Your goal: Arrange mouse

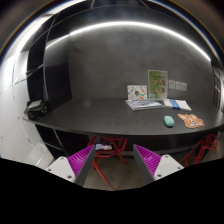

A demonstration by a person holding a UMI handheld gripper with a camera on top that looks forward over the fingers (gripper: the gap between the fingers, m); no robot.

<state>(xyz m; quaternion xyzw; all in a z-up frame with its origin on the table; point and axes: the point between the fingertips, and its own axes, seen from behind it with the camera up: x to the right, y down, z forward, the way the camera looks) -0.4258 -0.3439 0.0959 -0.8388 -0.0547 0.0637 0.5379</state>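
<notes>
A small pale green mouse (168,121) lies on the dark desk (100,115), toward its right end, far beyond my fingers. Next to it on the right lies an orange patterned mat (190,121). My gripper (112,160) is held well back from the desk's front edge, below the desktop level. Its two fingers with magenta pads (80,157) stand wide apart with nothing between them.
Papers and a booklet (150,102) lie at the back right of the desk, with an upright card (157,83) against the wall. A dark device (36,106) sits at the left end. Red chair legs (112,152) show under the desk ahead of the fingers.
</notes>
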